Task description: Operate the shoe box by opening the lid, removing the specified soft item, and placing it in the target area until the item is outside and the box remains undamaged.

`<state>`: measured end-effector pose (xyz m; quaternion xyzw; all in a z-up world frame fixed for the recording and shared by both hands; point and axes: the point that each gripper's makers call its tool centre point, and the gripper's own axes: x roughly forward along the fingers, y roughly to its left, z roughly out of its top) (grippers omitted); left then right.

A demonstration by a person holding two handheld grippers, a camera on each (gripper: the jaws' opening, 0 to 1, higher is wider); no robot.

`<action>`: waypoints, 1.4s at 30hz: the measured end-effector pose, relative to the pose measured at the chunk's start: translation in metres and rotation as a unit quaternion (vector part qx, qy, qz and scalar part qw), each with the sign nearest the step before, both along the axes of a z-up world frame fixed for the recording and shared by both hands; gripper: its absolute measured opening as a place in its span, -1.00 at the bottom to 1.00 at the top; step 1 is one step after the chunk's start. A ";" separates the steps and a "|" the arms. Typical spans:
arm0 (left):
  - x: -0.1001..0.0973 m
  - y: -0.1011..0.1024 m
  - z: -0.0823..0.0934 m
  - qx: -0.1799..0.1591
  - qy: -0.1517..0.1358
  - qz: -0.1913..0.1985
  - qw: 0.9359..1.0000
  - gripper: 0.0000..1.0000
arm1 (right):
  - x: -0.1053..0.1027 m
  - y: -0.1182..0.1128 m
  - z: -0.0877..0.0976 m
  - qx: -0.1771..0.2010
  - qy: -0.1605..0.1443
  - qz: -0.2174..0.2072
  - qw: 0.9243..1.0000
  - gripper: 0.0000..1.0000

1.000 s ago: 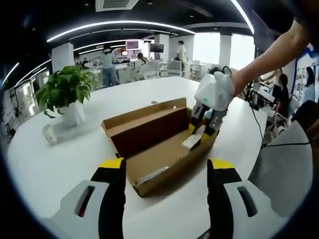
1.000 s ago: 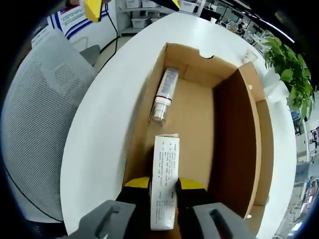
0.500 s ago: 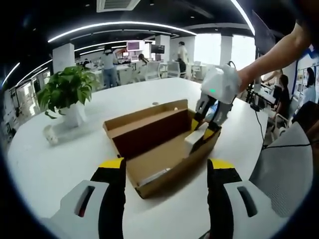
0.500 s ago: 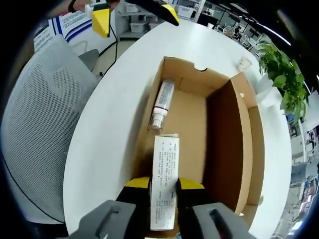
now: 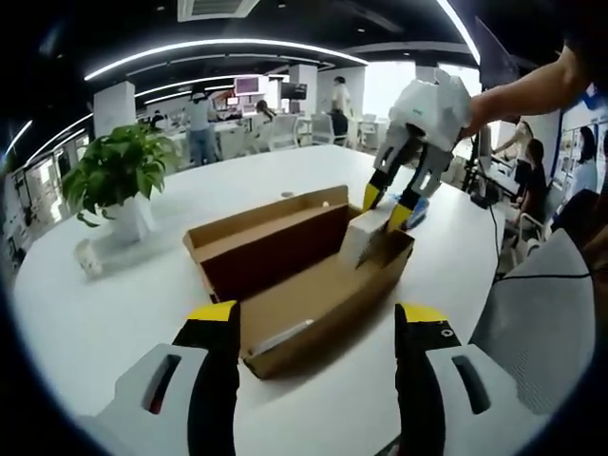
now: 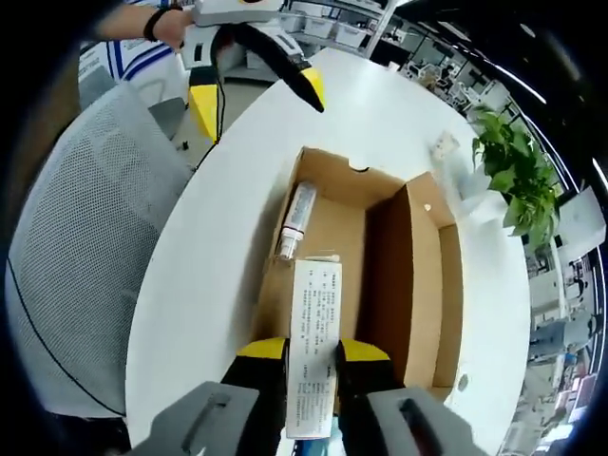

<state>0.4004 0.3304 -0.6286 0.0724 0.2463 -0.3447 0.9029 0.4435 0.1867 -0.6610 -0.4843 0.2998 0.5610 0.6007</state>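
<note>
The open cardboard shoe box lies on the white table, its lid standing upright along the far side. My right gripper is shut on a white printed carton, held above the box's right end. A white tube lies on the box floor. My left gripper is open low over the table in front of the box, nothing between its yellow-tipped jaws; it also appears in the right gripper view.
A potted green plant stands at the table's left with a small white object beside it. A grey mesh chair sits by the table edge. People and desks fill the office beyond.
My right gripper has risen with the white carton, lifting it from inside the box to above its rim. The left gripper has stayed put.
</note>
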 end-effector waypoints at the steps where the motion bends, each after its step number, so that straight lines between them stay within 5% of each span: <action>1: 0.000 -0.001 0.000 0.000 -0.001 -0.001 1.000 0.32 | -0.001 0.000 0.003 0.001 -0.003 0.003 1.000 -0.71; 6: 0.002 -0.008 0.002 -0.001 -0.002 -0.008 1.000 0.31 | -0.010 0.002 0.025 0.005 -0.013 0.010 1.000 -0.71; 15: 0.002 -0.017 0.003 0.000 -0.003 -0.017 1.000 0.32 | -0.019 -0.020 0.037 -0.003 -0.023 0.011 1.000 -0.71; 26: 0.000 -0.029 -0.001 0.007 0.004 -0.034 0.999 0.32 | -0.027 -0.060 0.022 -0.009 -0.015 -0.027 0.999 -0.71; 42: 0.003 -0.032 -0.002 0.010 0.009 -0.038 0.999 0.31 | 0.010 -0.139 0.023 -0.023 -0.023 -0.099 0.995 -0.71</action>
